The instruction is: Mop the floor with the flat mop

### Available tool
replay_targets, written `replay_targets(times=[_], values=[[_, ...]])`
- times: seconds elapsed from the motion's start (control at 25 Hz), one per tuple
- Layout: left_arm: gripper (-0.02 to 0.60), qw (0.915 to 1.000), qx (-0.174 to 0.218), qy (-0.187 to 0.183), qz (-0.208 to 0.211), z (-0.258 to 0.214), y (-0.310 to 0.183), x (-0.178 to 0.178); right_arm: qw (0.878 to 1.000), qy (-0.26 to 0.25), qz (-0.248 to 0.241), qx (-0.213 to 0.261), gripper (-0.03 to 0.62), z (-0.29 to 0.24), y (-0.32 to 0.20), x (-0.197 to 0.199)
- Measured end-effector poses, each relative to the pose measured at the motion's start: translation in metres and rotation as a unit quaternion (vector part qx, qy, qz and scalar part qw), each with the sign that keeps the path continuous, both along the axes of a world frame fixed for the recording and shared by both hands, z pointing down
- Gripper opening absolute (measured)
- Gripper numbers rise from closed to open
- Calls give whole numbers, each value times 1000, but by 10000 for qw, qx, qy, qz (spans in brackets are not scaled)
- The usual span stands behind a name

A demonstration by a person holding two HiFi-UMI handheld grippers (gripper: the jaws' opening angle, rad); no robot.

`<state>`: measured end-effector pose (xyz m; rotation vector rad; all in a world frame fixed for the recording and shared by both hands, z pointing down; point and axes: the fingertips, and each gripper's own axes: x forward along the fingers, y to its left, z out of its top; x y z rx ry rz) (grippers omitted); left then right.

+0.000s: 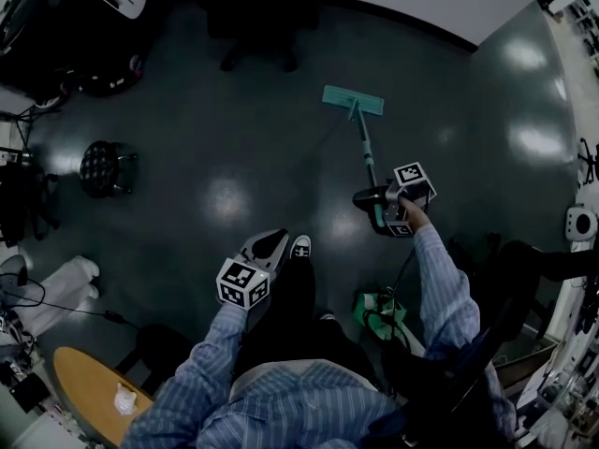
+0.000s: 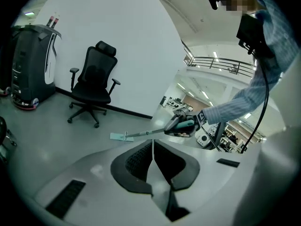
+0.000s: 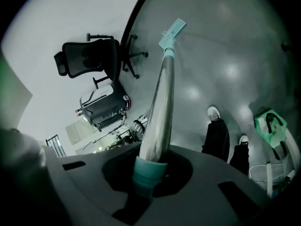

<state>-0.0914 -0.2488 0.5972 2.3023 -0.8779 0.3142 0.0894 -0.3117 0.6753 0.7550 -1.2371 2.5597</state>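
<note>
The flat mop's teal head [image 1: 353, 100] lies flat on the dark glossy floor [image 1: 243, 157], ahead of me and a little right. Its metal pole [image 1: 366, 148] runs back to my right gripper [image 1: 380, 206], which is shut on the teal grip end. In the right gripper view the pole [image 3: 160, 112] rises from between the jaws to the mop head [image 3: 172, 33]. My left gripper [image 1: 270, 247] hangs low beside my shoe, jaws closed together and holding nothing. From the left gripper view I see the mop head [image 2: 120, 136] and right gripper [image 2: 181, 125].
A black office chair [image 1: 255, 17] stands at the far wall, a dark machine [image 1: 84, 26] at far left. A round black stool [image 1: 105, 167] sits left. A wooden table [image 1: 89, 391] is near left. A green bag [image 1: 379, 313] lies by my right foot.
</note>
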Motion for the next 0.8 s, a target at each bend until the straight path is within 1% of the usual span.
replay_targets(times=[0.16,0.36,0.52,0.6,0.72,0.8], values=[[9,9999,-124,-36,-71,14,-11,-9,9997,222,22,57,25,15,-59,11],[9,9988,-329,-138,-328,33,-24,-26,9991,412,26,46,25,36,-124,24],[9,9968,-468,-134,-628,44,-35,-34,9981,543,274,48,25,53,-175,38],[9,9961,-512,-125,-711,47,-41,-33,9975,550,442,67,25,57,-200,43],[9,9962,-531,-152,-666,56,-48,-27,9962,538,670,144,25,66,-234,50],[9,9964,-563,-157,-618,63,-47,-24,9952,615,749,162,25,75,-248,53]])
